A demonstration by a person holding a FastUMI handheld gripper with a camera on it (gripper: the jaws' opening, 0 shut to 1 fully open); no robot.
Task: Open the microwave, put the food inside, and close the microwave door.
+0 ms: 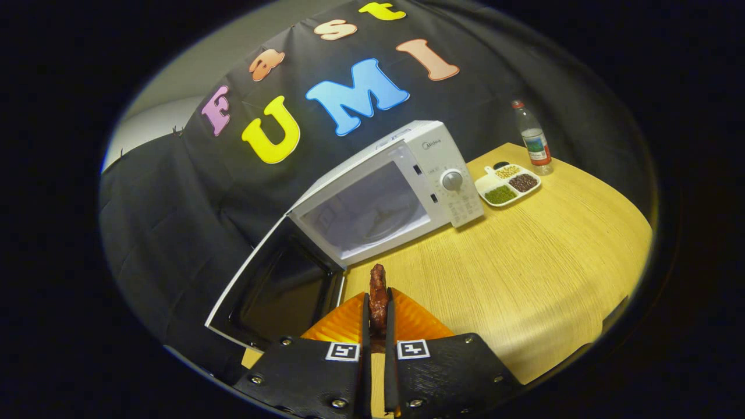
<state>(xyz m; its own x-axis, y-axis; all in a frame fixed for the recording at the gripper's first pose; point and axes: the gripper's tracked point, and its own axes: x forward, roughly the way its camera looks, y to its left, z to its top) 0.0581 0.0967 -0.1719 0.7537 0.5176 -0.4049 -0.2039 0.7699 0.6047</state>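
Counter (524,262): one pale wood-grain top, carrying everything in the scene.
Microwave (401,186): one white oven at the far middle of the counter, its cavity open and pale inside, with one round dial (452,180) on the control panel at its right.
Microwave door (273,291): one, swung fully open to the left, its dark inner pane facing up and toward the near side.
Orange plate (343,326): one ribbed orange dish at the near edge of the counter, right under the fingers of the hand-held gripper.
Hand-held gripper (377,314): one; both fingers are closed tight against the food, pinching it from left and right.
Food (378,291): one dark, reddish-brown piece, long axis upright, its top end sticking out above the fingertips and pointing toward the microwave; it sits above the plate, near the open door's corner.
Bottle (532,139): one clear bottle with a red cap, upright at the far right.
Divided dish (507,185): one white tray with three filled compartments, green, dark brown and tan, between the microwave and the bottle.
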